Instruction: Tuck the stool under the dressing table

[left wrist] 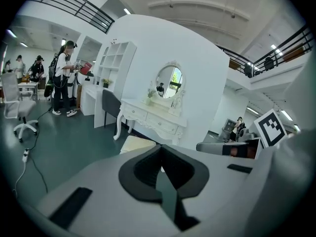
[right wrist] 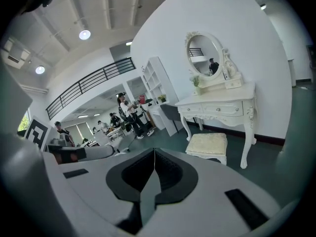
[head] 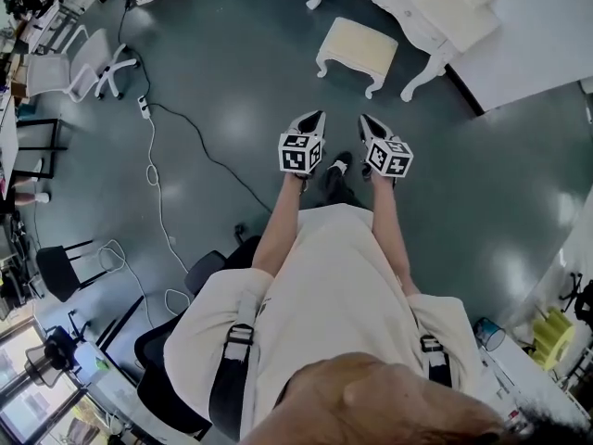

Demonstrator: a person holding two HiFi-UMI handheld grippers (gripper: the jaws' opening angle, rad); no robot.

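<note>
Stool: the cream-cushioned stool with white carved legs is standing out on the dark green floor, just in front of the table's front edge. It's not under the table yet.
Dressing table: the white carved dressing table with the oval mirror is backed against the white wall. Its front faces the stool.
Left gripper: the grey left gripper with the marker cube has its jaws pressed together with nothing in them. The person holds it out in front of their waist, well apart from the stool.
Right gripper: the matching right gripper sits beside the left one. Its jaws are together too, with nothing between them.
Step in hand: I'd call this the walk-up. Both tools point at the stool and nothing's been touched.
Next move: I reckon they need to step closer and get both grippers down to the seat. Then it's either open up and grab the near edge, or just shove it with the jaws as they are.
Watch out: the stool has to go in square between the table's front legs, or a curvy leg will probably catch.
</note>
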